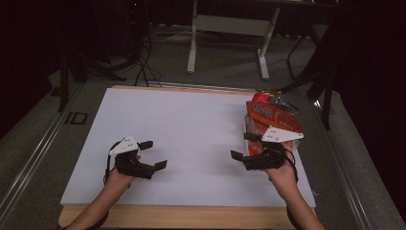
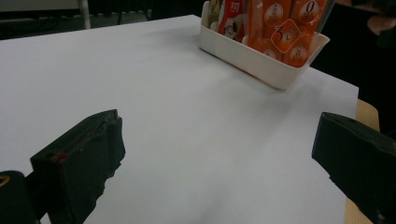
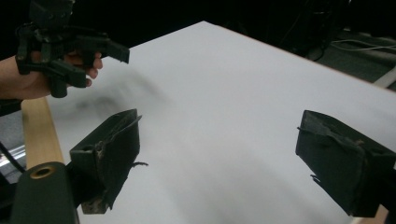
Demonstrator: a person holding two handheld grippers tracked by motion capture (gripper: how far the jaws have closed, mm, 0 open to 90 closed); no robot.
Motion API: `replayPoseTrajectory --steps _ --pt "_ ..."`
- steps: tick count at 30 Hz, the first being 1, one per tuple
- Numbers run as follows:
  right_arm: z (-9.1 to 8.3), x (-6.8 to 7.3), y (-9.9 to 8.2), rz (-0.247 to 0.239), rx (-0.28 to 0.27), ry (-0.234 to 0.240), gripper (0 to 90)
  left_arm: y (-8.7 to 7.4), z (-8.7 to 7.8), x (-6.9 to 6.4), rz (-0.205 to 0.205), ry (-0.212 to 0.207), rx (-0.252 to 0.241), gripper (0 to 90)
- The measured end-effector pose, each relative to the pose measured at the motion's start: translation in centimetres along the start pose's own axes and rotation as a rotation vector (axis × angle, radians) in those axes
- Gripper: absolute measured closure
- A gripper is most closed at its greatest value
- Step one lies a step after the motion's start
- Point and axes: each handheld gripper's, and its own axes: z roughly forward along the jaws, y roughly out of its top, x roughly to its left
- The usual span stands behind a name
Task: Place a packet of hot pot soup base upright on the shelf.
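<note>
Two grippers over the white table (image 1: 191, 139), one in each hand. Left gripper (image 1: 155, 154) sits near the front-left of the table, fingers (image 2: 79, 163) spread wide with nothing between them, bare table surface below. Right gripper (image 1: 241, 145) is at the right side, just in front of the white basket (image 2: 261, 60); its fingers (image 3: 109, 149) are also spread wide and hold nothing, pointing across the table toward the left gripper. The basket stands at the table's right edge, toward the far side, packed with orange and red snack packets (image 2: 285, 28) standing upright and rising above its rim. In the high view the right hand (image 1: 282, 175) and the grey plate overlap the near end of the basket; contact cannot be told. The two grippers are well apart.
</note>
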Motion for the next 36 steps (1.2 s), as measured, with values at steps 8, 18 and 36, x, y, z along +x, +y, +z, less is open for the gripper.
replayPoseTrajectory --steps 8,18,36 --pt "1.4 0.2 -2.0 0.010 0.049 0.016 13.2 -0.1 0.0 0.0 0.003 -0.005 0.003 1.9" --pt "1.7 0.1 -3.7 0.008 0.078 -0.011 14.1 -0.1 0.1 0.0 -0.003 -0.008 0.003 1.8" --pt "1.0 -0.2 -5.7 0.021 0.107 -0.003 13.9 -0.6 0.2 0.1 0.004 -0.004 0.010 1.8"
